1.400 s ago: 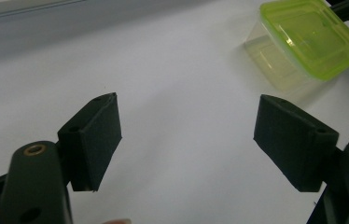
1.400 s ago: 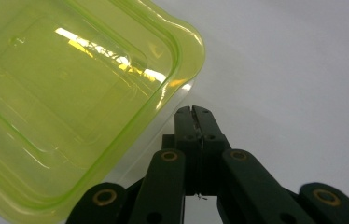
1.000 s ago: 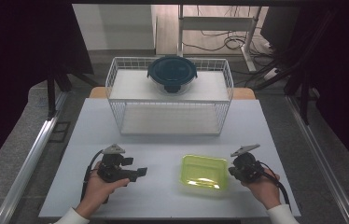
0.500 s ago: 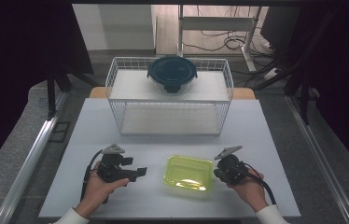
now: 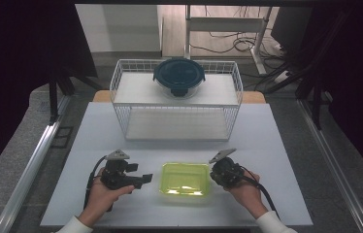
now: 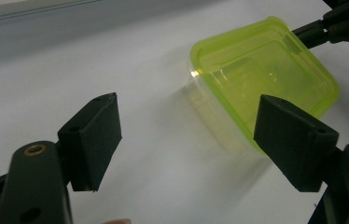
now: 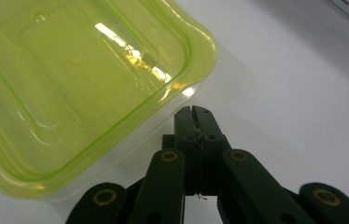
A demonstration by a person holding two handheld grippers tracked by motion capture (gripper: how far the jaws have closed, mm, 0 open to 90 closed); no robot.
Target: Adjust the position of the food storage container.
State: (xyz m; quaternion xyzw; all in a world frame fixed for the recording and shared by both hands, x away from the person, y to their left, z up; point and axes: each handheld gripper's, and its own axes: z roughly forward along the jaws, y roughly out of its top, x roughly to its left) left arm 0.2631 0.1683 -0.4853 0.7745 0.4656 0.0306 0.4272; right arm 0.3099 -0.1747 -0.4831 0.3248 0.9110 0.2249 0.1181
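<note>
A clear container with a yellow-green lid [image 5: 185, 178] lies on the white table between my two grippers. My right gripper [image 5: 212, 175] is shut with nothing between its jaws. In the right gripper view its closed tips [image 7: 193, 112] rest against the container [image 7: 70, 79], just under the lid's rim. My left gripper [image 5: 140, 175] stands open a short way left of the container and points at it. In the left gripper view the container [image 6: 266, 74] lies beyond the wide-apart jaws of that gripper [image 6: 186, 135], and the right gripper [image 6: 336, 25] shows at its far corner.
A white wire basket [image 5: 177, 121] stands at the back of the table [image 5: 281, 141], with a round bowl under a dark blue lid [image 5: 178, 76] at its far side. Metal rails run along both sides of the table.
My right gripper has slid to the left, and the container has moved left ahead of it, closer to the left gripper. The left gripper has stayed put.
</note>
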